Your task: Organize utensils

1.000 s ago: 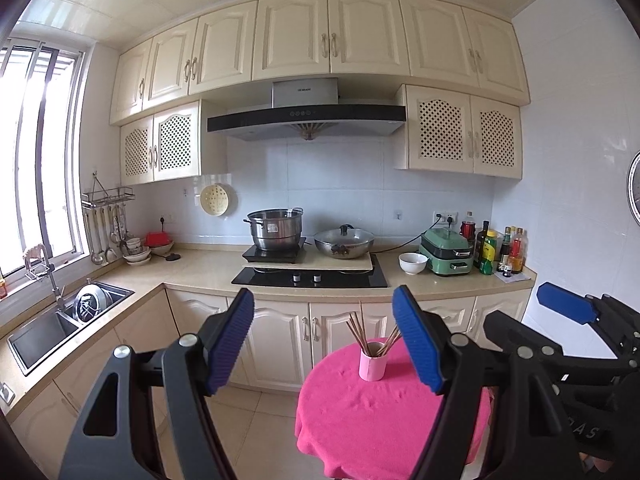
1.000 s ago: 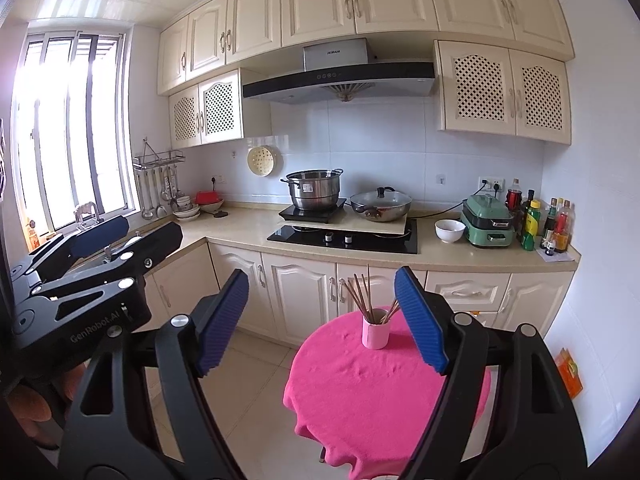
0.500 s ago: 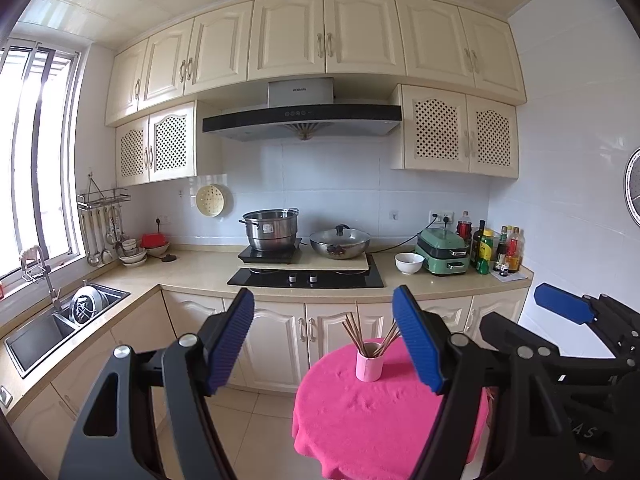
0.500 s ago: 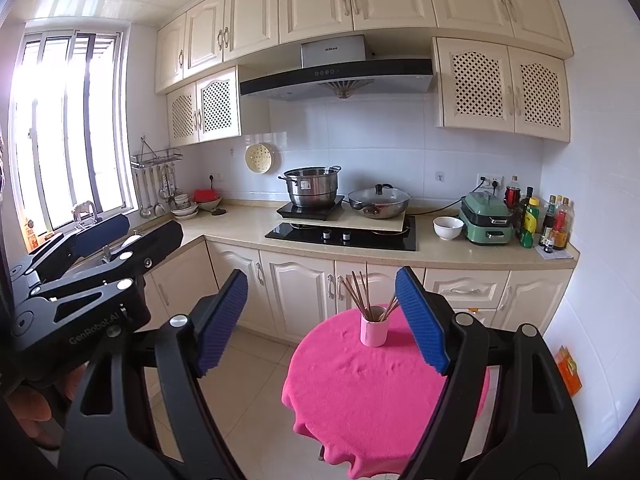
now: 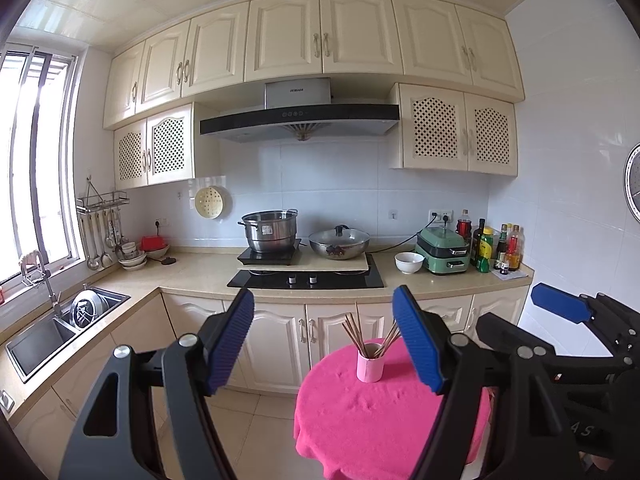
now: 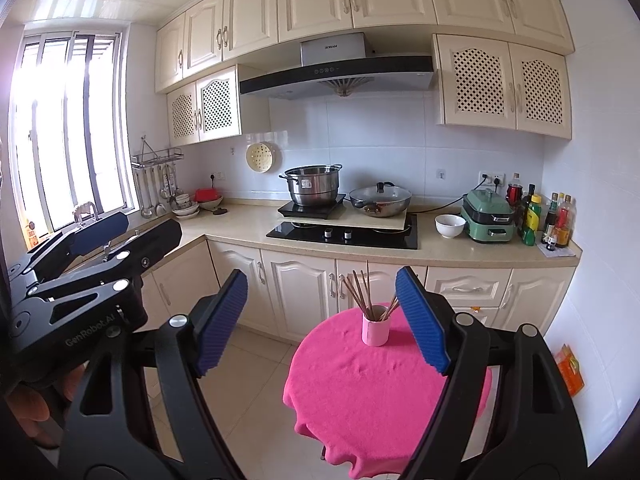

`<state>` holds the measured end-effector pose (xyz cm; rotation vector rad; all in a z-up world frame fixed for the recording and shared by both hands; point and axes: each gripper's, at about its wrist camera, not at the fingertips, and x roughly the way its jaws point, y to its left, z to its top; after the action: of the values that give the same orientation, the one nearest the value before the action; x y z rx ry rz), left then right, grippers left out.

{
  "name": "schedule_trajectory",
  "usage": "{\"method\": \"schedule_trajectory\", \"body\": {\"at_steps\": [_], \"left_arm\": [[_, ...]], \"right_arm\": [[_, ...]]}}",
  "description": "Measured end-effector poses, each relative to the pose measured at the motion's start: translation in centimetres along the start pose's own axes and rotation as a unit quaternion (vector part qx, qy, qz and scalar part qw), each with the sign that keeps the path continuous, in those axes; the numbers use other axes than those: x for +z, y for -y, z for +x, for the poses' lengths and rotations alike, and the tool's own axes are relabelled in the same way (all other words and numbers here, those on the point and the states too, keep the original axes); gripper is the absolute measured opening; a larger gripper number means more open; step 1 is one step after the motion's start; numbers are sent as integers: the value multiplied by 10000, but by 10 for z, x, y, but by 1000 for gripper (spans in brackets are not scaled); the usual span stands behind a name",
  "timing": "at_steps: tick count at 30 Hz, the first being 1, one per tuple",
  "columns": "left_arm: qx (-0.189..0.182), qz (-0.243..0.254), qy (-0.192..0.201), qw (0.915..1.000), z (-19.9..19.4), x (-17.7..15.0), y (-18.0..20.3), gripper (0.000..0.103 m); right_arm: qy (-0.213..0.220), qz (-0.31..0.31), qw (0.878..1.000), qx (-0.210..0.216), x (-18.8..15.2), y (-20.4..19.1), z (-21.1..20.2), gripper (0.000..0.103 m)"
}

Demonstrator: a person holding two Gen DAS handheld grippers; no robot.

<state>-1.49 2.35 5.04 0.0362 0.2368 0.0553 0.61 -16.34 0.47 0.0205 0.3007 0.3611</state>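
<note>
On the pink table [image 5: 384,416], chopsticks [image 5: 354,332] stand fanned upward in a cup [image 5: 370,367]; both hand-held grippers, left [image 5: 324,342] and right [image 6: 320,320], are spread.

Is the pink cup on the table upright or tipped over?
Upright. The pink cup stands on the pink tablecloth, mouth up, with chopsticks fanning out of it.

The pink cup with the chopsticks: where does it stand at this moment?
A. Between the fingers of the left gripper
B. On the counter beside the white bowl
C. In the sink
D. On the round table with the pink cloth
D: the pink cup stands upright on the pink cloth of the round table, chopsticks inside, and both open grippers are apart from it.
</note>
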Motion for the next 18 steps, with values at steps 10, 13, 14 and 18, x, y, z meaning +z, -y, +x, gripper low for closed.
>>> {"method": "schedule_trajectory", "body": {"at_steps": [10,13,14,18], "left_arm": [[-16,31,-20,10000,4,1,-1,71],[-23,33,-39,10000,6,1,-1,71],[-24,37,-42,10000,7,0,-1,71],[-31,28,-47,10000,9,0,-2,71]], "right_arm": [[-38,26,10000,-15,0,1,4,76],[-44,33,10000,-16,0,2,5,76],[-48,33,10000,-17,1,2,6,76],[-63,28,10000,-10,1,3,7,76]]}}
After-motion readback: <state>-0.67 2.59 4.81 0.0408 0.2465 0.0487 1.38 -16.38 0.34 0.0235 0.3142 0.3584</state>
